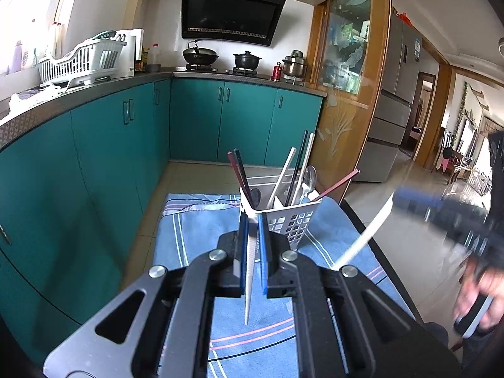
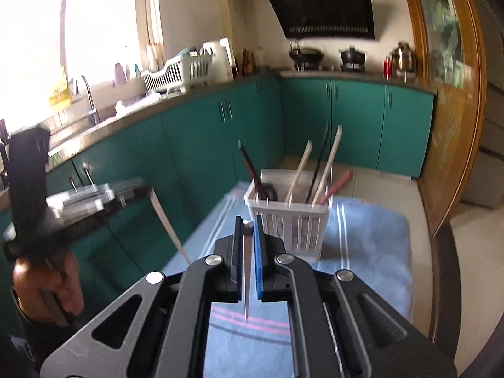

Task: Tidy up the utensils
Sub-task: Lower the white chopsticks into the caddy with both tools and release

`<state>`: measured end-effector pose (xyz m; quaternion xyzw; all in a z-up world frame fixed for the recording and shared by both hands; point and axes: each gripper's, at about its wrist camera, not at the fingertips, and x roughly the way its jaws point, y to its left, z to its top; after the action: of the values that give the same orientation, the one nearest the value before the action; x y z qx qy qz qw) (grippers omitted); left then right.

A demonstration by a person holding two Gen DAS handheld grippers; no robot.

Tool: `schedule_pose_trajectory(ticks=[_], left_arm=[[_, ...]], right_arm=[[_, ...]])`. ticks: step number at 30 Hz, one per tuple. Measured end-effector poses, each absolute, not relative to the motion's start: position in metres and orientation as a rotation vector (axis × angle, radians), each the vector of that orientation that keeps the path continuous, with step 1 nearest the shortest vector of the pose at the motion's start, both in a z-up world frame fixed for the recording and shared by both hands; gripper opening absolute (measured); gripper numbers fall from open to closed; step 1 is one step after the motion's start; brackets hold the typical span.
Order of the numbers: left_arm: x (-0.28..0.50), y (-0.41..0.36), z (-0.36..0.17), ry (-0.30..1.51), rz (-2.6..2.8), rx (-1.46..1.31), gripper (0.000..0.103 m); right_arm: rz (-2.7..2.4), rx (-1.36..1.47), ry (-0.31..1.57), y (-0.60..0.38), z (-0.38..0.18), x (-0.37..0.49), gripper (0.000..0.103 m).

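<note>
A white slotted utensil holder (image 1: 291, 220) (image 2: 291, 220) stands on a blue striped towel (image 1: 189, 239) (image 2: 371, 252). It holds several chopsticks, white, black and dark red, plus a metal spoon (image 1: 308, 178). My left gripper (image 1: 253, 220) is shut on a white chopstick (image 1: 249, 271) that points down toward the towel, just in front of the holder. My right gripper (image 2: 248, 222) is shut on another white chopstick (image 2: 246, 280), also pointing down. The right gripper shows blurred at the right of the left view (image 1: 419, 197) with its chopstick (image 1: 365, 236).
The towel covers a small dark table (image 1: 387, 258) with floor beyond its edges. Teal cabinets (image 1: 104, 145) run along the left and back. A dish rack (image 1: 83, 60), a wok (image 1: 200, 55) and pots stand on the counter. A glass-fronted wooden door (image 1: 349, 72) is at the right.
</note>
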<state>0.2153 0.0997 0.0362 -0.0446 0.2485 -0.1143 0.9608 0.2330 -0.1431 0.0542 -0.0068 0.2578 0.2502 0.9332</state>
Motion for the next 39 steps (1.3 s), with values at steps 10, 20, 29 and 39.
schedule_pose_trajectory(ticks=[10, 20, 29, 39], left_arm=[[0.217, 0.112, 0.034, 0.505, -0.221, -0.12, 0.006], [0.22, 0.116, 0.03, 0.516, -0.225, -0.132, 0.006], [0.225, 0.117, 0.028, 0.525, -0.212, -0.134, 0.006], [0.228, 0.112, 0.026, 0.511, -0.201, -0.154, 0.006]], right_arm=[[0.4, -0.045, 0.353, -0.133, 0.16, 0.291, 0.007], [0.299, -0.017, 0.332, -0.134, 0.167, 0.351, 0.007], [0.287, 0.119, 0.463, -0.153, 0.09, 0.393, 0.036], [0.3, 0.177, 0.172, -0.208, 0.004, 0.245, 0.1]])
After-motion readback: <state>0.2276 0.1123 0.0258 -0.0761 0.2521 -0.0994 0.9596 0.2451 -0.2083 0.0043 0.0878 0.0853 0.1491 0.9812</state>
